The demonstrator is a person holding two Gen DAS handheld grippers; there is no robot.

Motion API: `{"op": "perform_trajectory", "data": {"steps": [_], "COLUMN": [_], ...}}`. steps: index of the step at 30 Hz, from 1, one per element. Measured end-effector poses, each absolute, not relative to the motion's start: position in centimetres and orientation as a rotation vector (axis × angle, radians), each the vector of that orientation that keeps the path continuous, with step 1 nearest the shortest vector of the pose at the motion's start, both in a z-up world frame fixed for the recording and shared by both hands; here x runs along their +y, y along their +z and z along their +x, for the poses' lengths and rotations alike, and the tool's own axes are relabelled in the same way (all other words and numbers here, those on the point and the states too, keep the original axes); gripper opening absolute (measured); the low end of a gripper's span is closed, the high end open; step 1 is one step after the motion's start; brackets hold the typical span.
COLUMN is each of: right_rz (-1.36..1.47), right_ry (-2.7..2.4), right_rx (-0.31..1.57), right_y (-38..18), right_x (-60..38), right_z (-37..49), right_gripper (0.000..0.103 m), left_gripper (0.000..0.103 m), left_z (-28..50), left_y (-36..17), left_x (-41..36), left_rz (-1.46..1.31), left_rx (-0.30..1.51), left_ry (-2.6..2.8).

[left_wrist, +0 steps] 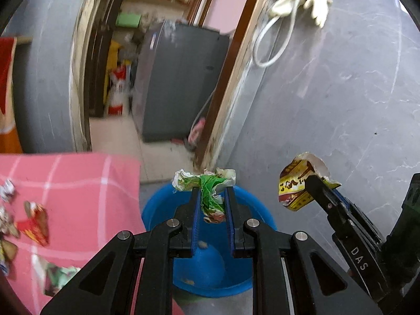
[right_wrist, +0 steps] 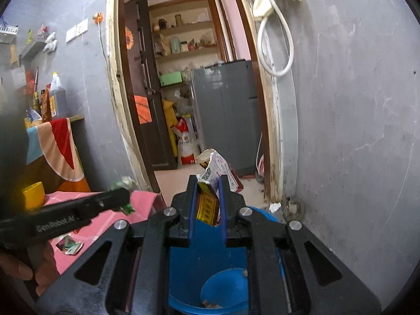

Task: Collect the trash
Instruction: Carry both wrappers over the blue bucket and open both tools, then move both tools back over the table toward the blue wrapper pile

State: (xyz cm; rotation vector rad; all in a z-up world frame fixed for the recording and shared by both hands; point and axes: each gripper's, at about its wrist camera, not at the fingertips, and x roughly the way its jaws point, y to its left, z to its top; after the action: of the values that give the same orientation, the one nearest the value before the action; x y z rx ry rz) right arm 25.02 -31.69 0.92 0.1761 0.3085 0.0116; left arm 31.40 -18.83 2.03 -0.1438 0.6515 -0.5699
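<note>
White letters "DAS" run along the black arm of the right claw (left_wrist: 319, 183) seen from the left wrist, while "GenRobot.AI" is printed on the left claw (right_wrist: 126, 199) beside the blue bucket (right_wrist: 183, 275); wrapper print is unreadable.

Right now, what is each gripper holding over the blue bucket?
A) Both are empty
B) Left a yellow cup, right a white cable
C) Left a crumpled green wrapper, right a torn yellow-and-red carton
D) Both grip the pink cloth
C: the left gripper pinches the crumpled green wrapper, the right gripper the torn carton, above the blue bucket.
</note>
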Motion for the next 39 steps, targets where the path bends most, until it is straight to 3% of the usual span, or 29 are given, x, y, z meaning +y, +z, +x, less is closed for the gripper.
{"op": "perform_trajectory", "data": {"steps": [7, 11, 21, 30, 35, 37, 39], "right_rz": [0.206, 0.225, 0.225, 0.199, 0.186, 0.184, 0.179], "right_ry": [0.012, 0.018, 0.031, 0.046, 0.061, 0.068, 0.074], "right_rx": [0.388, 0.423, 0.454, 0.346, 0.275, 0.249, 0.219], "right_y": [-0.4, -1.0, -1.3, 0.7, 1.9, 2.4, 2.9], "right_x": [-32.4, -32.6, -32.1, -30.5, -29.0, -28.4, -27.6], "right_z": [26.5, 26.9, 27.2, 25.7, 24.8, 24.4, 23.9], "right_gripper": [0.015, 0.016, 0.021, 0.047, 0.07, 0.08, 0.088], "left_gripper": [0.017, 0.029, 0.043, 0.062, 0.092, 0.1, 0.101], "left_z": [32.8, 33.3, 32.3, 29.6, 27.7, 27.0, 26.1], "left_y": [0.1, -0.1, 0.7, 2.9, 3.9, 4.2, 4.6], "left_x": [-19.2, -19.2, -17.0, -13.0, -10.1, -9.2, -8.0], "left_rz": [-0.159, -0.164, -0.171, -0.166, -0.171, -0.176, -0.173], "left_rx": [0.755, 0.779, 0.735, 0.583, 0.488, 0.449, 0.404], "left_ry": [-0.561, -0.551, -0.507, -0.435, -0.365, -0.34, -0.312]}}
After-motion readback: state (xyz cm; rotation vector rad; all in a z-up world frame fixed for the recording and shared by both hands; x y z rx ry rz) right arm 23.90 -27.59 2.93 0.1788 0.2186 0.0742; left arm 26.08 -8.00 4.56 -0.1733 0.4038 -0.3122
